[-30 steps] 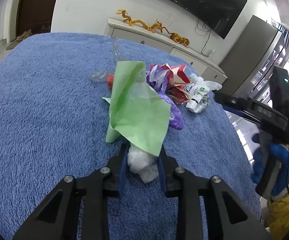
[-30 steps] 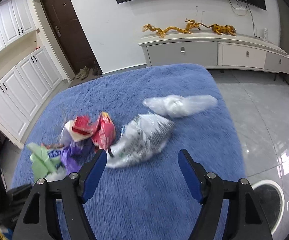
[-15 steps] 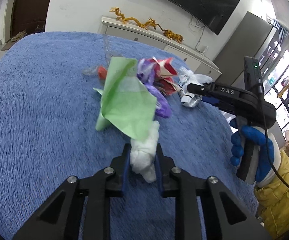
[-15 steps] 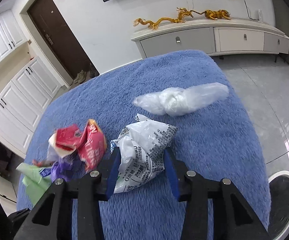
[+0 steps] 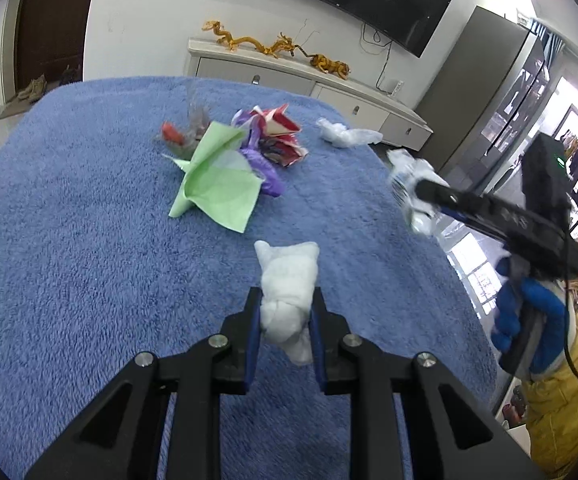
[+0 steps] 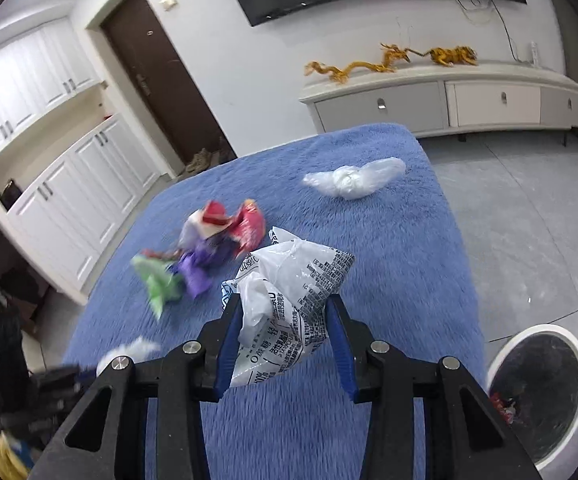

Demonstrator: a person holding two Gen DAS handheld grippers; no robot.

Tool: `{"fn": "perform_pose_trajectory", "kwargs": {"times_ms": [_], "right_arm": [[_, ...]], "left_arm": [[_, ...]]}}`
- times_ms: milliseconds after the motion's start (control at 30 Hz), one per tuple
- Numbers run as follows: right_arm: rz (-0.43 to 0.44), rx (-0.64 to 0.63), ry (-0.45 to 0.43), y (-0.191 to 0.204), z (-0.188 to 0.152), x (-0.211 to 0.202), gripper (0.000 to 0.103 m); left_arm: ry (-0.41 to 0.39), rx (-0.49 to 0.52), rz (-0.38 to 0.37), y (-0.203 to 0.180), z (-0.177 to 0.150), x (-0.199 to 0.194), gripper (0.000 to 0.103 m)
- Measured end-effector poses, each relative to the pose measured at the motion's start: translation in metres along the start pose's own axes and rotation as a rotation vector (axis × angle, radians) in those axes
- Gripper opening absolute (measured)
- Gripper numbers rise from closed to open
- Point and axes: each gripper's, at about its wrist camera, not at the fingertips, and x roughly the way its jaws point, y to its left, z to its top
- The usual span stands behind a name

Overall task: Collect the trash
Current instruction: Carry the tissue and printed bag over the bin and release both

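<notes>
My left gripper [image 5: 284, 312] is shut on a crumpled white tissue [image 5: 287, 280] and holds it above the blue fluffy cover [image 5: 69, 220]. My right gripper [image 6: 285, 320] is shut on a printed white plastic wrapper [image 6: 293, 296], lifted off the cover; it also shows in the left wrist view [image 5: 413, 184]. On the cover lie a green paper sheet [image 5: 219, 176], a purple wrapper [image 5: 265, 168], red wrappers [image 5: 279, 132] and a clear knotted bag [image 6: 353, 178].
A round white-rimmed trash bin [image 6: 537, 392] with a dark liner stands on the tiled floor at the right of the cover. A white sideboard [image 6: 449, 100] with golden dragon figures stands behind. White cupboards [image 6: 69, 184] and a dark door are on the left.
My left gripper closed on the white tissue and pulled it back from under the green paper. My right gripper closed on the printed wrapper and lifted it toward the right.
</notes>
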Motion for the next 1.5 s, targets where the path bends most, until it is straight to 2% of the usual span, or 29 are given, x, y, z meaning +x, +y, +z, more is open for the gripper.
{"fn": "perform_pose_trajectory", "kwargs": {"times_ms": [100,333,467,567,700,967,1233,1500], "right_arm": [[-0.009,-0.008,-0.014,0.000,-0.013,-0.020,0.039],[-0.040,0.047,-0.078,-0.028,-0.032,-0.064,0.039],[-0.069,0.102,-0.131,-0.060,-0.038,-0.086,0.039],[-0.121,0.148,-0.162,-0.092,-0.047,-0.100,0.039],[-0.177,0.231,-0.172,-0.137,-0.062,-0.111,0.039],[-0.277,0.353,-0.159,-0.216,-0.087,-0.119,0.039],[-0.304,0.399,-0.096,-0.257,-0.102,-0.103,0.039],[-0.333,0.452,-0.044,-0.287,-0.124,-0.090,0.041]], "left_arm": [[0.001,0.023,0.010,-0.014,0.000,-0.005,0.021],[0.023,0.090,0.035,-0.054,0.008,-0.001,0.021],[0.048,0.126,0.041,-0.080,0.018,0.010,0.021],[0.063,0.176,0.041,-0.110,0.030,0.024,0.021],[0.093,0.217,0.013,-0.147,0.045,0.051,0.021],[0.175,0.274,-0.055,-0.218,0.068,0.116,0.021],[0.244,0.332,-0.095,-0.279,0.071,0.169,0.022],[0.293,0.340,-0.115,-0.315,0.071,0.215,0.023]]}}
